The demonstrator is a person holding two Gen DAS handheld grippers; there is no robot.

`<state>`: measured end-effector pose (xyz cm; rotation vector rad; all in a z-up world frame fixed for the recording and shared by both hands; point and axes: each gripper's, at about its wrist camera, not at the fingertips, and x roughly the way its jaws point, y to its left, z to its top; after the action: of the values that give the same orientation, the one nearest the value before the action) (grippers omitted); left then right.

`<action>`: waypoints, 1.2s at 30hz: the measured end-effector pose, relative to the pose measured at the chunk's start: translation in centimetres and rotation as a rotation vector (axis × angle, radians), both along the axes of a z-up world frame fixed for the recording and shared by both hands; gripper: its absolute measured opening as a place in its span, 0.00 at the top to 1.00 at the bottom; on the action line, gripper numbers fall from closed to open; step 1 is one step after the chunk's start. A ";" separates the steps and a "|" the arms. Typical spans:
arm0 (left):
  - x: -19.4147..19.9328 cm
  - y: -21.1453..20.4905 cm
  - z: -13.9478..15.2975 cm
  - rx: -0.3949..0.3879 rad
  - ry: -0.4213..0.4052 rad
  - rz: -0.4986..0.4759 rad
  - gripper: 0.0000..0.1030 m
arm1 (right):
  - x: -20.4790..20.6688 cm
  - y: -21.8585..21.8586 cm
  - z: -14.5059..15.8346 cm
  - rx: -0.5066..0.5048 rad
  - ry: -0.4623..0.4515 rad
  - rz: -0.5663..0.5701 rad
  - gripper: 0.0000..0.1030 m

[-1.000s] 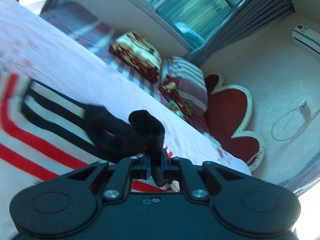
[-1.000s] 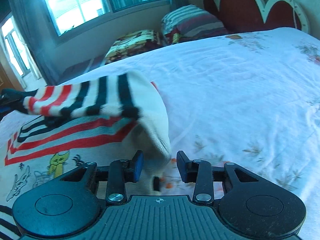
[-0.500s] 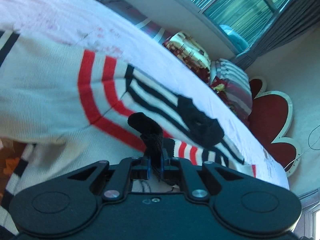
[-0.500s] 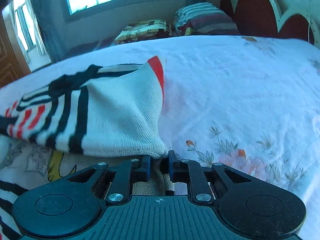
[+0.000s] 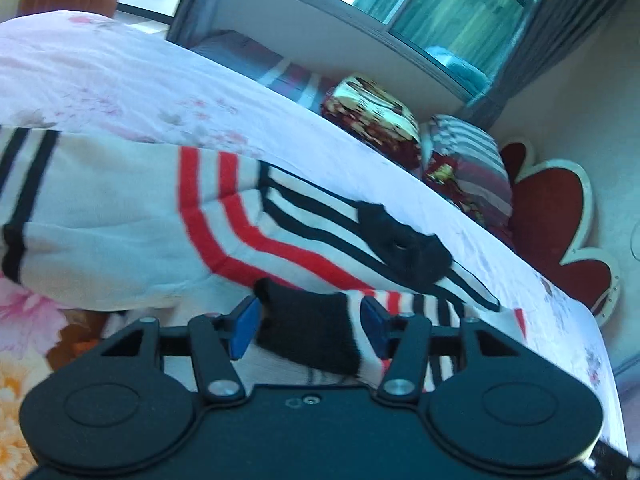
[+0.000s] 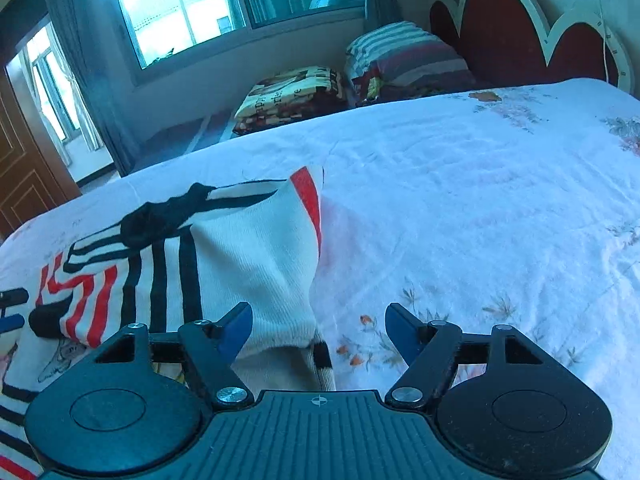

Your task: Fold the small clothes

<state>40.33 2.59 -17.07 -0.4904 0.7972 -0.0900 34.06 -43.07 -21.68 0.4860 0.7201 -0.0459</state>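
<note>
- My left gripper (image 5: 310,330) has its blue-padded fingers (image 5: 245,328) spread wide, holding nothing.
- Between those fingers lies the black ribbed cuff (image 5: 308,332) of a white knitted child's sweater with red and black stripes (image 5: 132,224); the cuff sits loose in the gap, and I cannot tell whether it touches either pad.
- Ahead of the left fingers the sweater's body lies spread on the bed, with a black neckline (image 5: 400,248) further forward and to the right.
- My right gripper (image 6: 318,328) is also wide open and grips nothing.
- A folded white flap of the sweater (image 6: 256,264) lies just ahead of the right gripper's left finger (image 6: 236,330); its lower edge reaches into the gap.
- Beside the right gripper's other finger there is only the pale floral bedsheet (image 6: 480,208).
- Far beyond both pairs of fingers are a striped pillow (image 6: 404,60) and a red scalloped headboard (image 6: 516,36).
</note>
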 end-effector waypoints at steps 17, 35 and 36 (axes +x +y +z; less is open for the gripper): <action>2.6 -2.6 -3.7 0.070 0.043 -0.101 0.50 | 13.2 -1.5 -3.5 -0.032 0.069 -0.035 0.87; 2.7 -4.0 -3.6 0.135 0.033 -0.120 0.44 | 11.8 8.9 -2.0 -0.293 -0.003 0.200 0.86; 2.8 -4.0 -3.7 0.143 0.029 -0.119 0.44 | 12.0 9.1 -3.0 -0.322 0.014 0.204 0.86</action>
<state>43.10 -1.38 -20.77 -0.3098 0.8550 -0.1355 46.07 -33.95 -24.68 0.1037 0.7565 0.0264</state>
